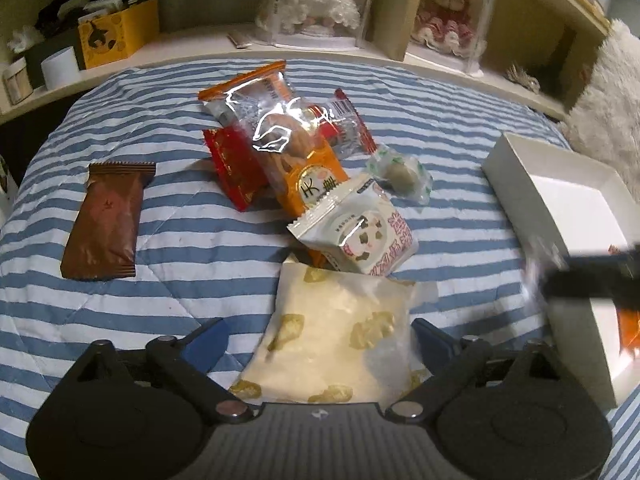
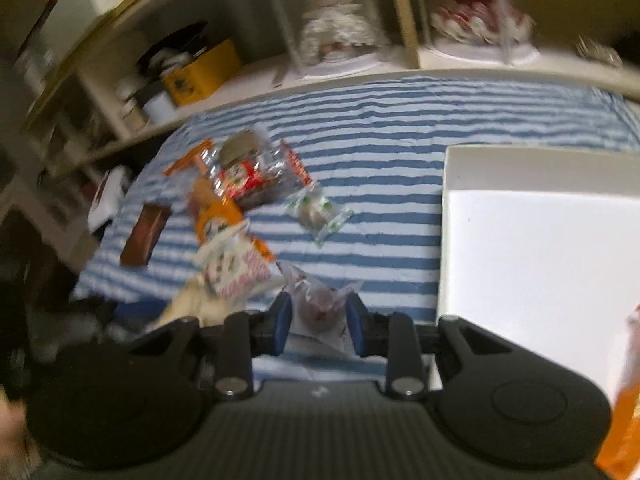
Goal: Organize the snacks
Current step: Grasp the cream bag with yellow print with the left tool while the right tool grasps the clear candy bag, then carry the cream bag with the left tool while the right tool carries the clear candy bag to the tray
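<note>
Glossy crinkled plastic wraps the orange snack packet (image 1: 280,120), the brown wrapper (image 1: 106,220) looks matt foil, the striped bedcover (image 1: 180,280) is quilted cloth, and the white box (image 1: 560,208) is smooth matt cardboard

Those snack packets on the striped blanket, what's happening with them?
A person with a gripper in each hand is sorting snacks into a white box. The right gripper has its jaws shut on a small clear-wrapped snack beside the box. The left gripper sits open around a cream packet. Several packets remain on the striped blanket.
</note>
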Available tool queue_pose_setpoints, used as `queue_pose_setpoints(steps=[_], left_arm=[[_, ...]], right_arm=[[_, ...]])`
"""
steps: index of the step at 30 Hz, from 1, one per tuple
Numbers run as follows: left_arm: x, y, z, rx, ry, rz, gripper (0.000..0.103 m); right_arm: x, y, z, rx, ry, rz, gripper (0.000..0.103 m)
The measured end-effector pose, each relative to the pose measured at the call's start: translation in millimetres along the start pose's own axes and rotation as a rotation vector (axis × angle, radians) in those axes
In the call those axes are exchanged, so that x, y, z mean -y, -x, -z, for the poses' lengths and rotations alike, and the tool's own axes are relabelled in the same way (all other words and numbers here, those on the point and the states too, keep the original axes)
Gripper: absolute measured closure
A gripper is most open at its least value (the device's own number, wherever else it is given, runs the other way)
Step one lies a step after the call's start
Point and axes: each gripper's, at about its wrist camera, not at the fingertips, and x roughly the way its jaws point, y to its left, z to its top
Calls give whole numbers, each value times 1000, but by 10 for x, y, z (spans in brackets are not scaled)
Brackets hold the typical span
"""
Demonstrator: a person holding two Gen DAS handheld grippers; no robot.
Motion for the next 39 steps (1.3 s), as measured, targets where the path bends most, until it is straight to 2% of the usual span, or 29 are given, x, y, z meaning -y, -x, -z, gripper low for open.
queue_pose_setpoints(steps=[7, 13, 21, 23, 25, 27, 31, 34, 39], left_arm=[[14, 25, -5, -6, 14, 14, 19], [57, 43, 5, -18, 28, 14, 24], [119, 19, 38, -22, 41, -22, 24], [136, 20, 42, -25, 36, -32, 25], [152, 28, 43, -26, 34, -45, 32], [170, 44, 49, -33, 25, -60, 37], [160, 130, 68, -38, 55, -31, 44], [166, 237, 58, -20, 80, -10, 45], [205, 499, 6, 46, 103, -3, 45]], right_arm=[[-195, 274, 316, -102, 201, -11, 68], [-474, 84, 738, -258, 359, -63, 68], [-507, -69, 773, -260, 207, -11, 56], [-485, -104, 770, -275, 188, -4, 53], [-473, -151, 785, -290, 169, -10, 52], [-463, -182, 781, -297, 156, -22, 55], [-448, -162, 768, -299, 159, -44, 63], [-443, -70, 735, -283, 167, -48, 64], [-373, 224, 518, -177, 141, -51, 64]])
